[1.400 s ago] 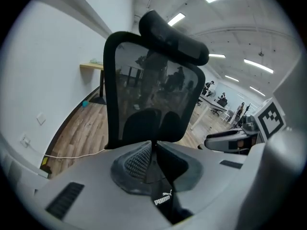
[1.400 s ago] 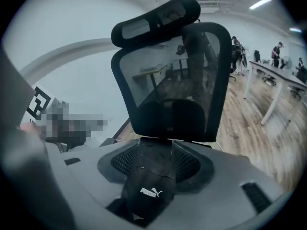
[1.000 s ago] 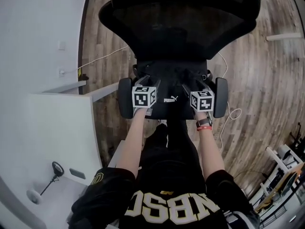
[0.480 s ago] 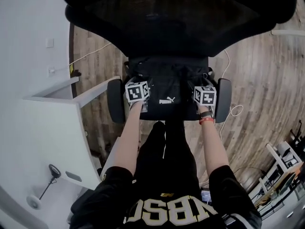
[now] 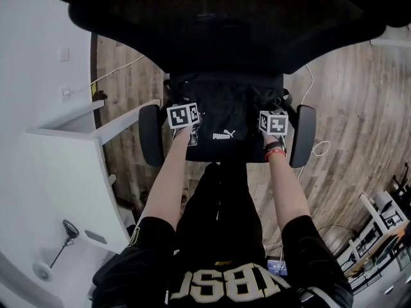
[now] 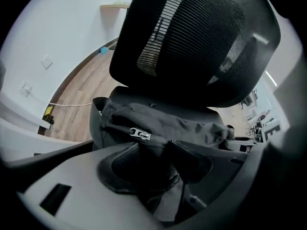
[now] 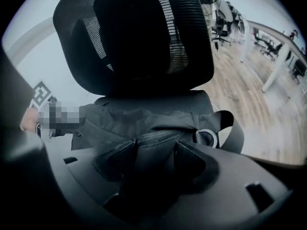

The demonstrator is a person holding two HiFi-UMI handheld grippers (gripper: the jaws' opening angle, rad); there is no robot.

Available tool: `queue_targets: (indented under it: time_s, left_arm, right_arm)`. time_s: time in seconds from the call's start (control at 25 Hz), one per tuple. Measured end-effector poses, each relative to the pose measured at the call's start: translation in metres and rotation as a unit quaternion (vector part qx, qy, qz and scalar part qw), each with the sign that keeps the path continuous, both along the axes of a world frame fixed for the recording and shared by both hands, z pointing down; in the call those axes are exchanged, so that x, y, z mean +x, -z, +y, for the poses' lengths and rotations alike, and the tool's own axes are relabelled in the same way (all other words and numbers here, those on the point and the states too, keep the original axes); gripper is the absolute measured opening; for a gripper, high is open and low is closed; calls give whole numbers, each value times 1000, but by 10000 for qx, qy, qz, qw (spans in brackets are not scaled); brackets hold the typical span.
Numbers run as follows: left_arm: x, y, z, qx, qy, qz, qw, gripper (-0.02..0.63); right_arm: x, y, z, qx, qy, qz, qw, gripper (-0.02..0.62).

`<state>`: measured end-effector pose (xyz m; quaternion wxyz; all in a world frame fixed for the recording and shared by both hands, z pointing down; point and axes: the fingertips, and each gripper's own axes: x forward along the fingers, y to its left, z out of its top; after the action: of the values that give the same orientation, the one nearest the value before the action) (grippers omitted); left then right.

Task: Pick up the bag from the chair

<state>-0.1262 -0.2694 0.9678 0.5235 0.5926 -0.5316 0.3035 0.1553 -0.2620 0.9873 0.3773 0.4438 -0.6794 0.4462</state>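
A black bag (image 5: 225, 117) with a white logo lies on the seat of a black mesh office chair (image 5: 218, 18). My left gripper (image 5: 187, 101) is at the bag's left end and my right gripper (image 5: 273, 104) at its right end. In the left gripper view the left gripper (image 6: 160, 150) has dark bag (image 6: 168, 123) fabric bunched between its jaws, just below a zipper pull (image 6: 140, 134). In the right gripper view the right gripper (image 7: 156, 145) is closed on the bag (image 7: 139, 121) under its zipper line, beside a metal strap ring (image 7: 207, 138).
The chair's armrests (image 5: 149, 135) (image 5: 303, 135) flank both grippers closely. A white desk (image 5: 58, 172) stands at the left, close to the left armrest. A white cable (image 5: 318, 147) lies on the wooden floor at the right. The person's legs stand right in front of the seat.
Both grippers have pushed forward onto the bag's ends, and the view has moved in closer under the chair's backrest. The bag still rests on the seat.
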Motion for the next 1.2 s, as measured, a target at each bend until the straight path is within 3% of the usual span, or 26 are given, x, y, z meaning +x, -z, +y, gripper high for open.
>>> queue_targets:
  time_s: [0.24,0.36,0.52,0.84,1.2]
  left_arm:
    - [15,11,1,6,-253,-66,9997,87]
    - [23,24,2,136,-278,-9,9995,51]
    - [25,45,2,348,-178,71,9992,46]
    - [26,119,5,977,-56,140,9951,46]
    - [26,247,-20,2092,-252,52,9775,46]
  right_arm:
    - [-7,15,1,-250,145,-119,9995,165]
    - [-11,27,1,-237,183,-249,9992,101]
    - [-12,50,-1,-86,51,-367,9993,61]
    - [-12,120,1,379,-229,-474,9979,52]
    - [-16,241,-25,1521,-375,-356,9870,52]
